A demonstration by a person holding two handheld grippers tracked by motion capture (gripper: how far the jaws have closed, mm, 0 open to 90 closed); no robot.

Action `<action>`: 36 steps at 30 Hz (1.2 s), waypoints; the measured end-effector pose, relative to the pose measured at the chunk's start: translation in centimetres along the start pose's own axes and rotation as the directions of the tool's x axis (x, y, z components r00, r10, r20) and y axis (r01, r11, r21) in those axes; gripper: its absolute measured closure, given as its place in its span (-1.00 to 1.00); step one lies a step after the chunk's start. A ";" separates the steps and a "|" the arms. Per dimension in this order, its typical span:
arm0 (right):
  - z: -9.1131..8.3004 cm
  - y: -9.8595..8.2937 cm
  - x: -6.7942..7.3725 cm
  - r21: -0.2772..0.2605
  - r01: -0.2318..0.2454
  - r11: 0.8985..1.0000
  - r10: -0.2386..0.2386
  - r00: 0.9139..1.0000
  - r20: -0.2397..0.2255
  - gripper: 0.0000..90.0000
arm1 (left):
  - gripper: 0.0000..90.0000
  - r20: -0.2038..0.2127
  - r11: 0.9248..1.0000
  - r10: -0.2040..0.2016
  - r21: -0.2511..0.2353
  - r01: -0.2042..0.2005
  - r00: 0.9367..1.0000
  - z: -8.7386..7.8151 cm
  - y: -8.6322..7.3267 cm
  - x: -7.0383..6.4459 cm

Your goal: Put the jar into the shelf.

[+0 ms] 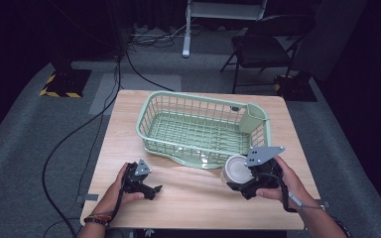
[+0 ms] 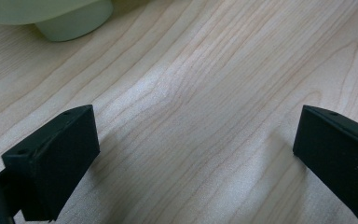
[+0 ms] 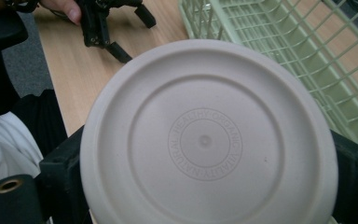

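Note:
A pale grey round bowl (image 1: pixel 234 169) is clamped bottom-outward in my right gripper (image 1: pixel 238 182), just off the front right corner of the green wire basket (image 1: pixel 151 111). In the right gripper view the bowl's underside (image 3: pixel 208 140) sits between the two black jaws, and the basket's mesh (image 3: pixel 289 51) lies beyond it at the upper right. My left gripper (image 1: pixel 155 191) rests low on the wooden table near its front left, open with nothing between its fingers; bare wood shows between them in the left gripper view (image 2: pixel 196 154).
The basket stands mid-table with nothing inside it. A folding chair (image 1: pixel 263 47) and floor cables (image 1: pixel 99 119) are beyond the table. The basket's foot (image 2: pixel 72 21) shows at the upper left of the left gripper view.

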State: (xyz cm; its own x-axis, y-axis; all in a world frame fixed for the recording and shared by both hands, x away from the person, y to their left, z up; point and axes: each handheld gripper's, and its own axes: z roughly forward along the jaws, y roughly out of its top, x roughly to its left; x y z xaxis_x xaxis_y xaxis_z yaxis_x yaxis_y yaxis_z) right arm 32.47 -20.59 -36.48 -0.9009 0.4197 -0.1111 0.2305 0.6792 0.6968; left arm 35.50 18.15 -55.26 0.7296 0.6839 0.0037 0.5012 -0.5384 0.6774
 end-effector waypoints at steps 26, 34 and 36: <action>-1.2 2.9 -4.3 -0.026 -0.037 0.999 0.040 0.991 0.128 -0.78 | -1.00 0.001 1.000 0.001 0.000 -0.001 1.000 0.0 0.0 0.0; 0.0 2.9 -6.2 -0.006 -0.067 0.998 0.067 0.986 0.153 -0.78 | -1.00 0.001 1.000 0.001 0.000 -0.001 1.000 0.0 0.0 0.0; 0.3 2.9 -6.6 0.001 -0.071 0.998 0.070 0.985 0.158 -0.78 | -1.00 0.001 1.000 0.001 0.000 -0.001 1.000 0.0 0.0 0.0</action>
State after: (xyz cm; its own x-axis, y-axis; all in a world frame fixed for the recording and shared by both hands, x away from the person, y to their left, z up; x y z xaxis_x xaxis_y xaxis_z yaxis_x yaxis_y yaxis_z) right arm 39.16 -21.16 -33.92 -0.8129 0.5560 -0.1732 0.2938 0.6484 0.7023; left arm 35.52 18.15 -55.25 0.7306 0.6828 0.0039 0.5006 -0.5395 0.6771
